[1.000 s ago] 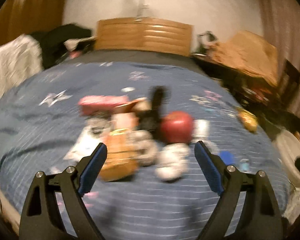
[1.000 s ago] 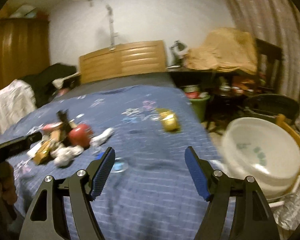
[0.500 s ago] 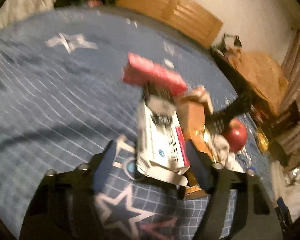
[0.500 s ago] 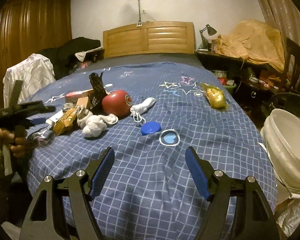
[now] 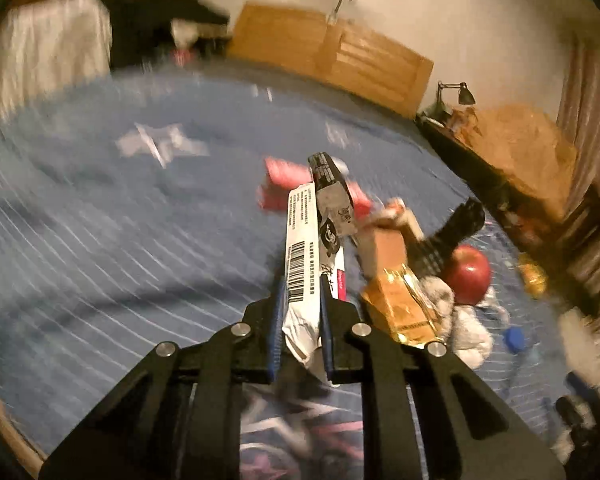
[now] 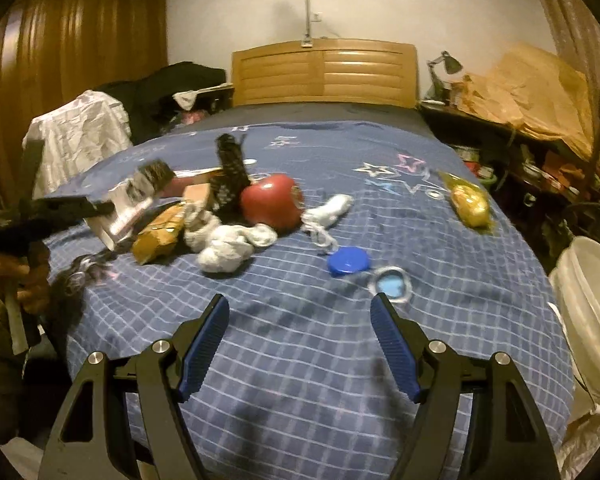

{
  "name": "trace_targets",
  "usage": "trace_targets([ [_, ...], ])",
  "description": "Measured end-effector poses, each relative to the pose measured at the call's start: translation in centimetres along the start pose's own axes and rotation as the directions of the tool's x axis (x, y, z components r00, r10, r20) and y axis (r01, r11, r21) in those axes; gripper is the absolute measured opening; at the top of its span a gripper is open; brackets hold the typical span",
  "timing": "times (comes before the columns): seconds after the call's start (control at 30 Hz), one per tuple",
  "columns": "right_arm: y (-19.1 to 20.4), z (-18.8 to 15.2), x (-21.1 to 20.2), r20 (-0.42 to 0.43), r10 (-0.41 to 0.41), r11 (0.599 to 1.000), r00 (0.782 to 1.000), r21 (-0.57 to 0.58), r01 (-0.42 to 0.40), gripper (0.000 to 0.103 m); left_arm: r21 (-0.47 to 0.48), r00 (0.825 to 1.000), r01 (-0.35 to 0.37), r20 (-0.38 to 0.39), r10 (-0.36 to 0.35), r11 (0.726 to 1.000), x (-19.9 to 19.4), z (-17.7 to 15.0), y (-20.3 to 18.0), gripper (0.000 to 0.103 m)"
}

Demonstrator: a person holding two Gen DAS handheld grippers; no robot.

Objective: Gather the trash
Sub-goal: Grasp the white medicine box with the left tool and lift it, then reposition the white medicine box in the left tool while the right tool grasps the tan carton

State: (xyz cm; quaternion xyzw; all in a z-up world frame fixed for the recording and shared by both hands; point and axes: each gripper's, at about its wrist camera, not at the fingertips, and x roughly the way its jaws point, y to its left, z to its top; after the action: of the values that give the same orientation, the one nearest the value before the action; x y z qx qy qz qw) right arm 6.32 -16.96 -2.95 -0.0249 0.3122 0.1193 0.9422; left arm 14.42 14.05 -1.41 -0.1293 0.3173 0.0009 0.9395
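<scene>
Bucket beside bed, interior unseen; wrapper between closing left claw.

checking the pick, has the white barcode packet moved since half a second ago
Yes. The white packet, pinched as the left gripper closes, is lifted off the bedspread, tipped on edge.

On the bed I count one apple, and around it one remote, one gold bag, one white box in my left gripper, one sock bundle, one white rag, one blue lid, one ring, one yellow packet. Beside the bed, one bucket. Two grippers, counting my right gripper.
</scene>
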Motion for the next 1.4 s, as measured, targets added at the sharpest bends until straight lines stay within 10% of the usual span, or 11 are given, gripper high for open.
trace_targets([
  [0.07, 0.8, 0.3, 0.5, -0.004, 0.022, 1.000, 1.000, -0.014, -0.022, 0.074, 0.080, 0.993, -0.115, 0.050, 0.112, 0.990, -1.6, 0.6, -0.7, 0.014],
  [0.13, 1.7, 0.5, 1.0, -0.007, 0.045, 0.999, 0.999, -0.027, -0.045, 0.074, 0.253, 0.951, -0.288, 0.193, 0.244, 0.924, -3.7, 0.4, -2.5, 0.014],
  [0.3, 3.8, 1.6, 2.6, -0.029, 0.129, 0.991, 0.991, -0.015, -0.129, 0.074, 0.307, 0.913, -0.395, 0.238, 0.332, 0.866, -3.7, 0.5, -1.7, 0.015],
  [0.5, 6.8, 3.8, 4.7, -0.045, 0.223, 0.974, 0.974, -0.013, -0.224, 0.072, 0.085, 0.976, -0.213, 0.062, 0.209, 0.973, -2.6, 1.2, 4.1, 0.014],
  [0.73, 11.9, 5.5, 8.4, -0.089, 0.259, 0.959, 0.962, -0.095, -0.267, 0.072, -0.128, 0.996, -0.049, -0.076, 0.040, 0.991, 0.2, -1.7, 9.3, 0.015],
  [0.93, 12.2, 5.6, 13.8, -0.204, 0.299, 0.954, 0.932, 0.080, -0.288, 0.063, -0.136, 0.990, -0.138, -0.042, 0.133, 0.981, -0.7, -2.8, 11.1, 0.056],
  [1.13, 10.7, 4.7, 16.5, -0.238, 0.397, 0.907, 0.886, 0.246, -0.341, 0.003, -0.054, 0.989, -0.144, 0.021, 0.145, 0.988, -2.1, -1.6, 9.9, 0.070],
  [1.33, 10.7, 4.3, 15.1, -0.236, 0.405, 0.906, 0.883, 0.231, -0.354, 0.002, -0.024, 0.989, -0.142, -0.033, 0.141, 0.990, -0.1, -1.8, 9.4, 0.070],
  [1.4, 11.4, 4.5, 14.6, -0.226, 0.379, 0.921, 0.897, 0.191, -0.341, 0.022, 0.008, 0.985, -0.167, -0.048, 0.167, 0.986, 0.5, -2.1, 8.9, 0.071],
])
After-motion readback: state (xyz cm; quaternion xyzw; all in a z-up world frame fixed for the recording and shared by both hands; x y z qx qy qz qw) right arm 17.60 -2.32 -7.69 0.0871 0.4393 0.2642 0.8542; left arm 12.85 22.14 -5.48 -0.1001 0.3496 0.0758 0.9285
